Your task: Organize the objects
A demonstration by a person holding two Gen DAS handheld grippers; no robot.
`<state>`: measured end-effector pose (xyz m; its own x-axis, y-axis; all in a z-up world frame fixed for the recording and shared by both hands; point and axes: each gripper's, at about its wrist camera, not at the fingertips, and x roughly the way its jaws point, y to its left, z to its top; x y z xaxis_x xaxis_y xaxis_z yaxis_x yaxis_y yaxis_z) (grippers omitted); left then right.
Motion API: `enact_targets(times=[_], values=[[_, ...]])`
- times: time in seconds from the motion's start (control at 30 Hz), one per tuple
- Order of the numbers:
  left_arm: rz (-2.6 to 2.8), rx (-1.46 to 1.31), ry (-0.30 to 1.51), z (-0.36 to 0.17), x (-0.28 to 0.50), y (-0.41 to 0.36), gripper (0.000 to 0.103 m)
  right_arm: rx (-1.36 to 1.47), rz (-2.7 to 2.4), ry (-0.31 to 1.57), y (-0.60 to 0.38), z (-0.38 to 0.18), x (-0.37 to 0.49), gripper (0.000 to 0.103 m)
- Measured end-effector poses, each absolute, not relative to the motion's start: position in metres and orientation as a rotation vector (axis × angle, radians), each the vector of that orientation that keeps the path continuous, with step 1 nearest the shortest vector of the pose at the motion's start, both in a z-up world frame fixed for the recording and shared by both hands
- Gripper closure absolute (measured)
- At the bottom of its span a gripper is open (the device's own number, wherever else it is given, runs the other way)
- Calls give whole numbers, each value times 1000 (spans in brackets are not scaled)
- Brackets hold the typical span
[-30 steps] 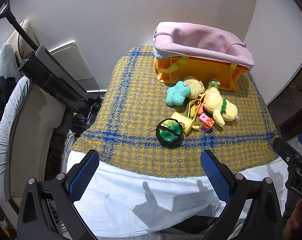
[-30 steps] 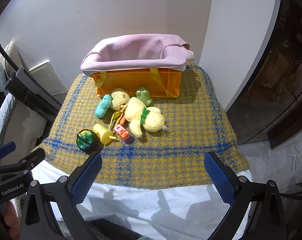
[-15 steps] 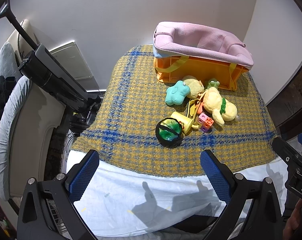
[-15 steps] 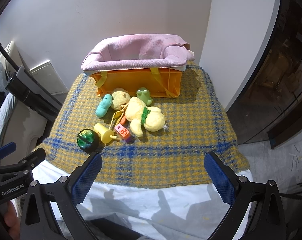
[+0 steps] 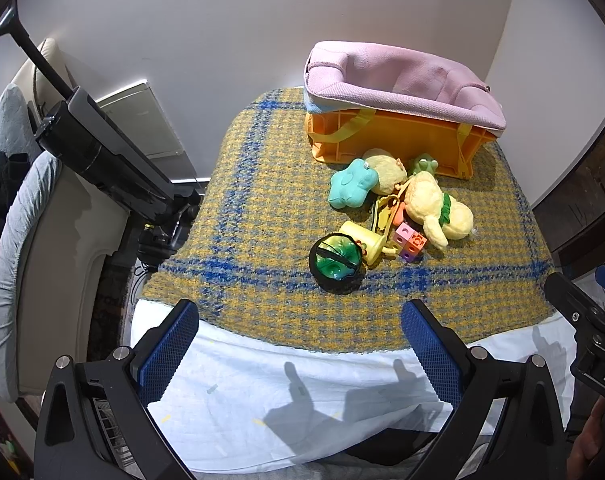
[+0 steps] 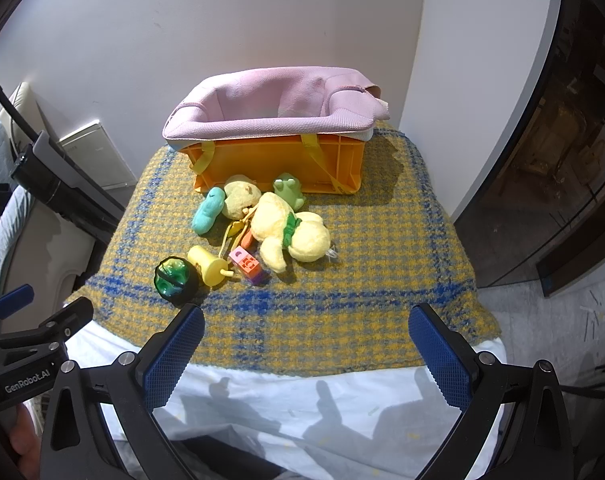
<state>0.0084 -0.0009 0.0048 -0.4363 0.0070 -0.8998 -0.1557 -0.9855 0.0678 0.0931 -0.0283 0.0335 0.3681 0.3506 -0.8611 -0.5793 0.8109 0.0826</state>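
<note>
A pile of toys lies on a yellow-and-blue checked cloth (image 5: pixel 262 208) in front of an orange crate with a pink liner (image 5: pixel 398 120) (image 6: pixel 278 128). The toys include a green-and-black ball (image 5: pixel 336 262) (image 6: pixel 173 278), a yellow cup (image 5: pixel 360 236) (image 6: pixel 207 266), coloured cubes (image 5: pixel 410 240) (image 6: pixel 248 266), a teal plush (image 5: pixel 350 188) (image 6: pixel 208 214), a yellow plush duck (image 5: pixel 438 208) (image 6: pixel 290 232) and a small green frog (image 6: pixel 288 192). My left gripper (image 5: pixel 298 348) and right gripper (image 6: pixel 306 352) are both open and empty, near the table's front edge, short of the toys.
A white sheet (image 5: pixel 302 392) covers the table's front under the cloth. A black stand and a padded chair (image 5: pixel 18 216) stand to the left. A dark wooden door (image 6: pixel 550 168) is to the right. A white wall is behind the crate.
Both grippers have crept very slightly forward and stay open. The toys and crate have not moved.
</note>
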Motion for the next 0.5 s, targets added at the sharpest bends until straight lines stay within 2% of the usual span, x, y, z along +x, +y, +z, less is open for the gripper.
enact_targets(times=[0.27,0.3,0.5], values=[[2554,-1615,215,2,7,1,0,-230,571,1036,-28,34,94,1],[2490,-1568,275,2,7,1,0,-229,571,1037,-28,34,94,1],[2474,-1531,289,5,7,1,0,-218,568,1040,-29,31,94,1]])
